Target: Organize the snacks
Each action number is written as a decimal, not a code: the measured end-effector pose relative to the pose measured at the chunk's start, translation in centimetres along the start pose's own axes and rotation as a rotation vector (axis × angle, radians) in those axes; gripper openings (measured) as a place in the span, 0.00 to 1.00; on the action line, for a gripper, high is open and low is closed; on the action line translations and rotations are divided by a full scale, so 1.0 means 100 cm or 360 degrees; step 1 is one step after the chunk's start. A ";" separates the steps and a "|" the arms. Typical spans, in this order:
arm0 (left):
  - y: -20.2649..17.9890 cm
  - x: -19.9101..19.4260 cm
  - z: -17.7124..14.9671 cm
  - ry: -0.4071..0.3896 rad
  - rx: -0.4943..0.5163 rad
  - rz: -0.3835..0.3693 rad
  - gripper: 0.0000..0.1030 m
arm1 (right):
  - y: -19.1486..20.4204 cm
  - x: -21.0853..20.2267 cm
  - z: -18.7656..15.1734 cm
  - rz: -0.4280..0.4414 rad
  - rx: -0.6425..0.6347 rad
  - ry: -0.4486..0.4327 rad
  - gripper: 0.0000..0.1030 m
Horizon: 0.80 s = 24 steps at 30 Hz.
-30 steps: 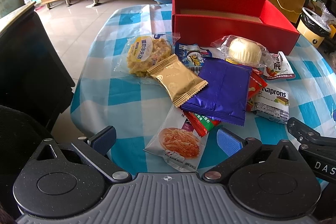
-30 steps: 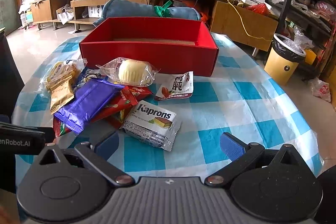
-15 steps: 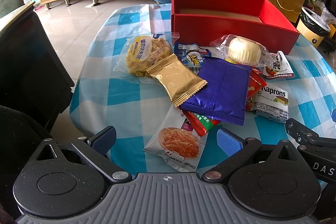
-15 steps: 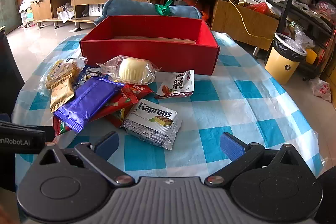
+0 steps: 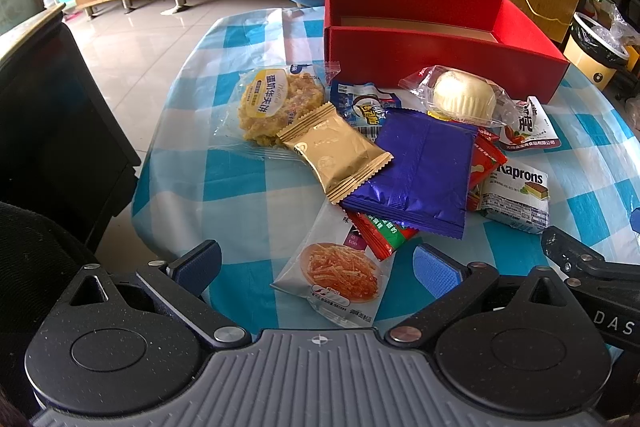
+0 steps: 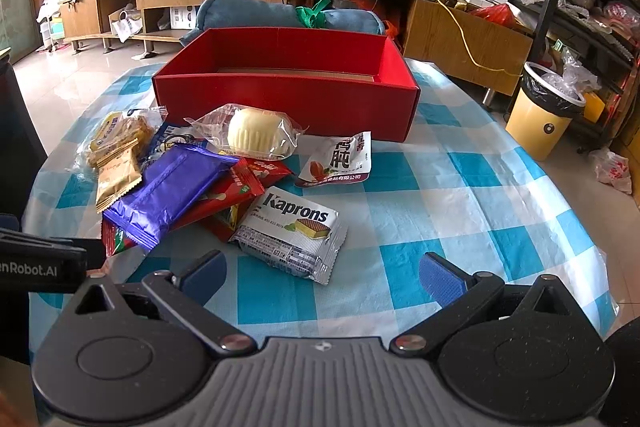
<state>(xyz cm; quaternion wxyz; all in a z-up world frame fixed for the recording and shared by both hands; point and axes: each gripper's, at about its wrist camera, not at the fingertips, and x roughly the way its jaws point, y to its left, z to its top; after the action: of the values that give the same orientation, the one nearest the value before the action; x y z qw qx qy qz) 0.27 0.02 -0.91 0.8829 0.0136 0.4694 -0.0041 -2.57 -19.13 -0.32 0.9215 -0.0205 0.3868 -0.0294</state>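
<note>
The left gripper hovers low over the near edge of the checked tablecloth, level, its jaws spread wide and holding nothing; the white shredded-snack packet lies between its fingertips, the gold packet and purple packet just ahead. To its right, the right gripper sits equally low and level, jaws wide apart and empty, the Kaprons wafer pack just ahead of its left finger. The red box stands beyond the snack pile.
</note>
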 end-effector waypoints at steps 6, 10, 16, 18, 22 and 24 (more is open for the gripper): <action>0.000 0.000 0.000 0.0001 -0.0001 0.0001 1.00 | 0.000 0.000 0.000 0.0000 0.0000 0.0001 0.96; 0.000 0.000 0.000 0.0001 -0.0001 0.0001 1.00 | 0.000 0.000 0.000 0.0001 0.0000 0.0001 0.96; 0.000 0.000 0.000 0.0001 0.0000 0.0001 1.00 | 0.000 0.000 0.001 0.0002 -0.0001 0.0002 0.96; 0.000 0.000 0.000 0.0001 -0.0001 0.0001 1.00 | 0.001 0.001 0.000 0.0009 -0.0003 0.0008 0.96; 0.000 0.000 0.000 0.0001 -0.0001 0.0001 1.00 | 0.002 0.002 0.000 0.0018 -0.0018 0.0017 0.96; 0.000 0.000 0.000 0.0002 -0.0002 0.0001 1.00 | 0.002 0.001 0.000 0.0023 -0.0019 0.0018 0.96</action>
<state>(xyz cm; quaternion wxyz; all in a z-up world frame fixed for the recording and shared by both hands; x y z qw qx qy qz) 0.30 0.01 -0.89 0.8826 0.0132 0.4699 -0.0035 -2.50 -18.92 -0.41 0.9194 -0.0229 0.3922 -0.0207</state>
